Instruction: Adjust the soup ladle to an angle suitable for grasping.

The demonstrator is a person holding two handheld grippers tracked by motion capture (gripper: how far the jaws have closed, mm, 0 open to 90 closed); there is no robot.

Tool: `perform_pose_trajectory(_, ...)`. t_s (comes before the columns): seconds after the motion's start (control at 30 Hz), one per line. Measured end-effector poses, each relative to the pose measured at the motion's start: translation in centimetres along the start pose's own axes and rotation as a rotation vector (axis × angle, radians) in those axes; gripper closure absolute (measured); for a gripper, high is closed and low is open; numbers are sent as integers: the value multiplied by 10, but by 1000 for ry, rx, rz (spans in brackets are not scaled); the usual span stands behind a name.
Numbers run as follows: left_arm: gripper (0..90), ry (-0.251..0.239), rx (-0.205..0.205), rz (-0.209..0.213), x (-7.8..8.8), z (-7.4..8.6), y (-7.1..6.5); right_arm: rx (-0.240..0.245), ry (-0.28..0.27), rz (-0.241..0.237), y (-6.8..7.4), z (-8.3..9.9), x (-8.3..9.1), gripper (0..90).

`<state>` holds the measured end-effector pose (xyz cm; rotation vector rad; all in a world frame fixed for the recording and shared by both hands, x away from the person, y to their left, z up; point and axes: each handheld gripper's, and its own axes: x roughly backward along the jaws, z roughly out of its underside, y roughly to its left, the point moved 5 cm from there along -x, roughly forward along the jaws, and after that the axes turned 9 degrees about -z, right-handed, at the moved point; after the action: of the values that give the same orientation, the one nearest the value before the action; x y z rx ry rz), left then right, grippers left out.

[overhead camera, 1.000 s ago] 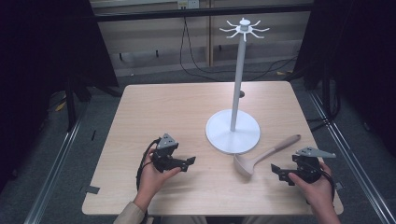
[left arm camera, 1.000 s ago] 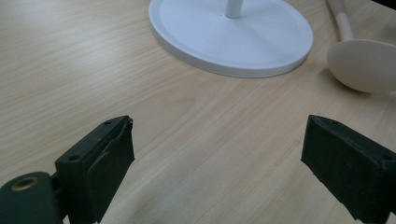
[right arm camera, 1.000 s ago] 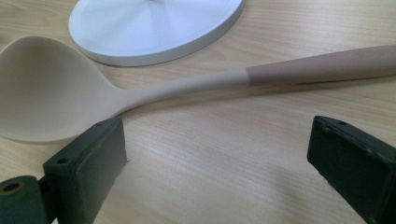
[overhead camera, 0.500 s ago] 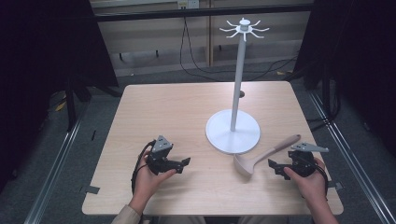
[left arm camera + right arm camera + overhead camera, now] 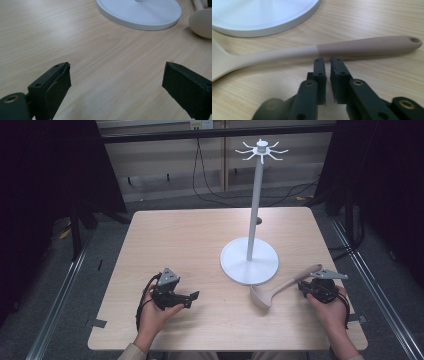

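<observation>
Wood table (image 5: pixel 200 245), white stand (image 5: pixel 250 260) mid-right. Ladle (image 5: pixel 317 51) lies flat beside the stand base; right gripper (image 5: pixel 326 61) jaws just closed, empty, just short of its handle. Left gripper (image 5: pixel 117 82) gaping over bare wood.

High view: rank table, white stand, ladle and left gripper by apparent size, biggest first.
1. Table, by far the largest.
2. White stand, tall pole on a round base.
3. Ladle.
4. Left gripper.
Ladle and left gripper look close in extent, so that order is unsure.
</observation>
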<state>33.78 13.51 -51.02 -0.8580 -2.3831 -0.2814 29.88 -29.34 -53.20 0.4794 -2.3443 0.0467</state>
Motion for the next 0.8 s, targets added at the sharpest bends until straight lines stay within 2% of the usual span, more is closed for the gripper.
perform_pose_trajectory(0.17,81,-7,-4,-5,3,1,0,-4,9,31,-5,0,-4,900)
perform_pose_trajectory(0.37,82,-8,10,-16,8,4,4,-15,28,114,-17,-1,-9,900)
perform_pose_trajectory(0.43,82,-7,9,-17,9,4,4,-10,28,127,-19,-2,-9,900)
perform_pose_trajectory(0.5,82,-9,12,-19,10,5,4,-28,29,146,-25,-3,-10,900)
perform_pose_trajectory(0.63,82,-7,12,-17,12,5,4,-36,28,147,-30,-5,-11,900)
perform_pose_trajectory(0.8,82,-20,24,-10,11,2,4,-22,21,134,-33,-9,-17,900)
